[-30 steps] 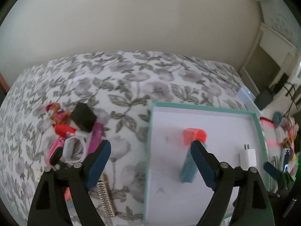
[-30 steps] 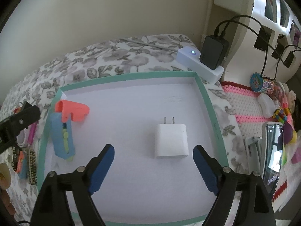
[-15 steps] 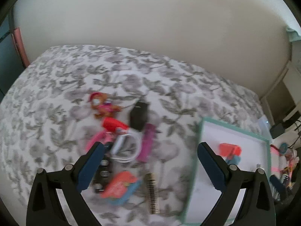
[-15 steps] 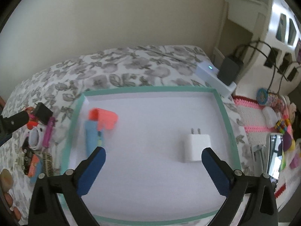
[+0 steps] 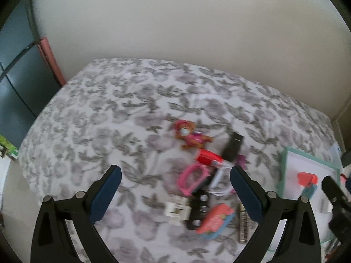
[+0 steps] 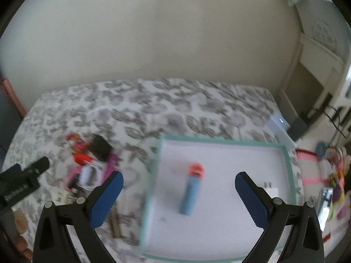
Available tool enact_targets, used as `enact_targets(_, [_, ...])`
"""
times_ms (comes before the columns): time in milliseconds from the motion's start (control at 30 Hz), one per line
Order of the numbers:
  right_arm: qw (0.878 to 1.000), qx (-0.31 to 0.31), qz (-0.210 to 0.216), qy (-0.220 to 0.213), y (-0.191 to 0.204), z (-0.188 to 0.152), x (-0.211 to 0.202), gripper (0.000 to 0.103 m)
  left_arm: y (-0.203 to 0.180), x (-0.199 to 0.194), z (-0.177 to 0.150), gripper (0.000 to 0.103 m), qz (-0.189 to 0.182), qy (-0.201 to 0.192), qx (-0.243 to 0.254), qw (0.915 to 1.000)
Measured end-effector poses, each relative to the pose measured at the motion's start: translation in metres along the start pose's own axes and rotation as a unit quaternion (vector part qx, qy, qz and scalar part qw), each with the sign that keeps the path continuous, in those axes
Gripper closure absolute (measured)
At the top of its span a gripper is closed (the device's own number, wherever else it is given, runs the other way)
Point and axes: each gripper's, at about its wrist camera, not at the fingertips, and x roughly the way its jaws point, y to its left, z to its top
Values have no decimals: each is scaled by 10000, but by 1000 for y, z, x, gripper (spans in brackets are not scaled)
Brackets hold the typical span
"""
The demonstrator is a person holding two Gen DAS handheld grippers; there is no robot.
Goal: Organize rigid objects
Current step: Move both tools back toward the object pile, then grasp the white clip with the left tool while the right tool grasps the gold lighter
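My left gripper [image 5: 174,175] hangs open and empty above a pile on the floral bedspread: a toy figure [image 5: 190,135], a black box [image 5: 233,146], a red piece [image 5: 207,156], a pink frame [image 5: 193,178] and a coral case [image 5: 216,221]. My right gripper [image 6: 178,178] is open too, above the left part of the white tray [image 6: 219,141] with its teal rim. A blue tube with an orange cap [image 6: 190,195] lies in the tray. The white charger [image 6: 271,189] sits partly behind the right finger. Both views are blurred.
A white power strip [image 6: 278,123] lies beyond the tray's far right corner. Pink knitwork and small colourful items [image 6: 333,179] crowd the right side. A wall runs behind the bed [image 5: 109,109]. A dark cabinet [image 5: 15,76] stands at the left.
The left gripper swung left from the tray to above the pile and rose. The right gripper also rose and shifted left, so the charger now sits by its right finger.
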Motion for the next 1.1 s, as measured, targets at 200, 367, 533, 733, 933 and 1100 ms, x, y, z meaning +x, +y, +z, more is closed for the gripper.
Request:
enact_targets(200, [9997,-109,186,123,35,4,4,3,21,2,0,4,30,76,-171,9998])
enact_targets(367, [9986,-142,315,397,56,-8,17,12,22,22,-10,4,-115,479,-269,9984])
enact_targets(533, [9960,-182,452,750,73,-29,34,21,17,37,-22,4,-198,757,-155,9968])
enact_targets(733, [9916,-347,571,1111,85,-55,48,32,15,50,-33,14,-356,1052,-137,9937])
enact_targets(933, [9877,-559,422,1398,89,-74,65,46,12,65,-43,26,-467,1366,-114,9895])
enact_targets(1100, [9834,-642,527,1611,95,-81,77,52,6,73,-47,32,-449,1491,24,9878])
